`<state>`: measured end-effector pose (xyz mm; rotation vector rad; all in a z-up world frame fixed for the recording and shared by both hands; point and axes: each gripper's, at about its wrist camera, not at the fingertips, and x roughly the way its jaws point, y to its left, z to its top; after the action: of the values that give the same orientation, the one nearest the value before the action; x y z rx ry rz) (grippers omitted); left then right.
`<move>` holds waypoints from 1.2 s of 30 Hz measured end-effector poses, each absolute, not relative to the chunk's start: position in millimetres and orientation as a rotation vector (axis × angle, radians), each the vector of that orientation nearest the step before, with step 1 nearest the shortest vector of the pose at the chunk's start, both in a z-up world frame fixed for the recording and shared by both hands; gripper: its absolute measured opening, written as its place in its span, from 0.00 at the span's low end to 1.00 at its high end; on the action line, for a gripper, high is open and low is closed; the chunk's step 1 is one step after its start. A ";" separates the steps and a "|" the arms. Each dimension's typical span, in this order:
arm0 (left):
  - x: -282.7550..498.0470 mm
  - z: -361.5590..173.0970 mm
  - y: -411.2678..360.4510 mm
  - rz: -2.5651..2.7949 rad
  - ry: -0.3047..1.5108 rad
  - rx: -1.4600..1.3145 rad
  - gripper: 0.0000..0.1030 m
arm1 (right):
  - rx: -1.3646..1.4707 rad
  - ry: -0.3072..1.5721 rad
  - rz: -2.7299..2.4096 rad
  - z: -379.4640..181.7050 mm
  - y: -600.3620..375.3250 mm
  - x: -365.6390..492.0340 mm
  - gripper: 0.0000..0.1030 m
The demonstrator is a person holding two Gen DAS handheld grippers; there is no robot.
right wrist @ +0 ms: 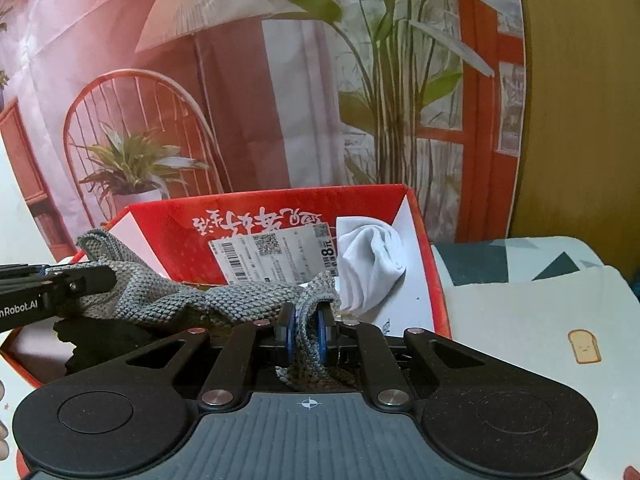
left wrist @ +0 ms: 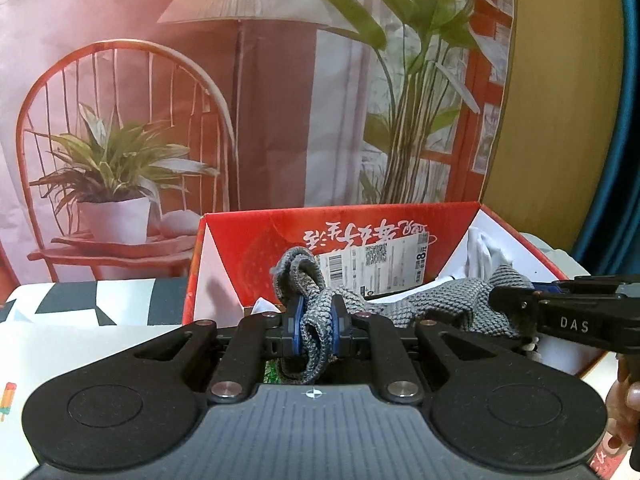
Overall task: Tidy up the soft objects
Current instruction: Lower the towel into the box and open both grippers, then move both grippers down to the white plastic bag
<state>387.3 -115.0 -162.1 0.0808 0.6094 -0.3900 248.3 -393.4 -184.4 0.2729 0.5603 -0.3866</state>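
The left gripper's (left wrist: 316, 326) blue-padded fingers (left wrist: 295, 320) pinched one bunched end of a grey knit cloth (left wrist: 424, 306); the fold pressed between them hid most of the inner pad faces, and a loop of the cloth (left wrist: 298, 268) stood up just above them. The right gripper's (right wrist: 307, 330) fingers (right wrist: 289, 330) pinched the cloth's (right wrist: 168, 292) other end the same way, a tuft hanging down behind them into shadow. Each gripper's tips showed only partly in the other's view, cut off at the frame edge.

The cloth was coarse, rope-like in weave, grey, slack and wrinkled, and it stretched between the two grippers over the open red box (left wrist: 256, 240), above its inside. How much of it touched the box floor could not be told.

In the box a white cloth (right wrist: 372, 256) leaned crumpled in the far right corner, touching the wall beside a printed label (right wrist: 276, 256) whose small text was unreadable. Something black (right wrist: 100, 336) lay low at the near left, mostly hidden beneath the grey cloth. The box (right wrist: 428, 280) stood on a table (right wrist: 520, 320) with a pale patterned cover. A hand (left wrist: 624, 404) was cut off at the right edge of the left view.
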 end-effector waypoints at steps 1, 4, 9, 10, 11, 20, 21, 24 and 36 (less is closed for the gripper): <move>386.6 -161.0 -114.2 -0.392 0.610 0.076 0.16 | 0.262 0.559 -0.392 -184.2 -392.0 247.0 0.15; 383.4 -157.6 -113.9 -0.403 0.611 0.077 0.26 | 0.249 0.547 -0.407 -183.6 -389.3 241.6 0.22; 370.1 -149.8 -113.9 -0.424 0.595 0.097 0.57 | 0.239 0.510 -0.415 -176.5 -384.5 229.5 0.44; 365.7 -147.4 -114.0 -0.432 0.586 0.107 0.59 | 0.235 0.496 -0.412 -174.3 -382.8 225.9 0.48; 360.8 -144.7 -113.4 -0.439 0.576 0.116 0.66 | 0.228 0.478 -0.406 -171.6 -381.1 221.3 0.55; 298.9 -129.6 -90.3 -0.495 0.478 0.128 0.88 | 0.170 0.338 -0.330 -157.1 -357.9 171.3 0.86; 290.6 -130.7 -86.6 -0.497 0.476 0.124 0.88 | 0.156 0.324 -0.319 -157.0 -353.2 164.1 0.88; 269.5 -137.5 -76.4 -0.497 0.482 0.100 0.88 | 0.122 0.308 -0.303 -159.3 -340.0 147.0 0.88; 231.6 -206.3 -61.3 -0.510 0.638 0.112 0.88 | 0.075 0.425 -0.204 -210.9 -288.2 107.8 0.89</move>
<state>231.6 -61.3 -206.3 0.1122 0.6383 -0.5098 107.8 -288.2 -210.9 0.0751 0.4254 -0.2043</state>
